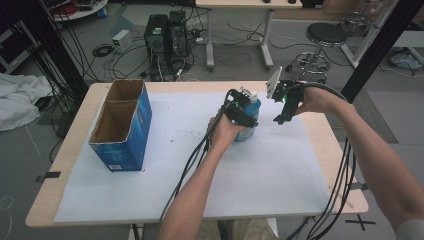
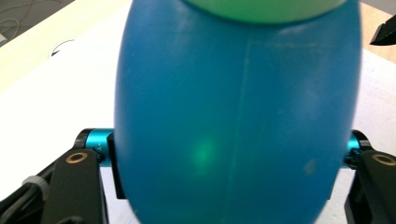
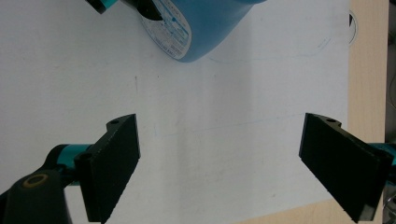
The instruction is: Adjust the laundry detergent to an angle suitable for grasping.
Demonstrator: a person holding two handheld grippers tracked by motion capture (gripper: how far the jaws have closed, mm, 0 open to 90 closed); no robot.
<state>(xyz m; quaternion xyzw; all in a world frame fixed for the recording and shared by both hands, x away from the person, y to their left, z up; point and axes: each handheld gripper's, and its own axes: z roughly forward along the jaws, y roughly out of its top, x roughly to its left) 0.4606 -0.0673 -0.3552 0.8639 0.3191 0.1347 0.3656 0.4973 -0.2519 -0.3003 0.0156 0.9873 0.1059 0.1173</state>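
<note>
A blue plastic bottle [image 1: 248, 121] with a pale cap stands near the middle of the table on the white sheet [image 1: 165, 165]. My left gripper [image 1: 241, 114] is shut on its body. In the left gripper view the bottle [image 2: 238, 116] sits squeezed between both jaws. My right gripper [image 1: 285, 114] hangs just to the right of the bottle, above the sheet, open and holding nothing. In the right gripper view its jaws stand wide apart around my right gripper's midpoint [image 3: 219, 163], and the bottle's base [image 3: 205, 28] shows at the top.
An open blue cardboard box [image 1: 121, 125] stands at the left of the table. The wooden table edge [image 1: 350, 165] borders the sheet at the right. Cables trail from both grippers toward the front. On the floor behind are computer towers [image 1: 165, 37] and a stool [image 1: 325, 37].
</note>
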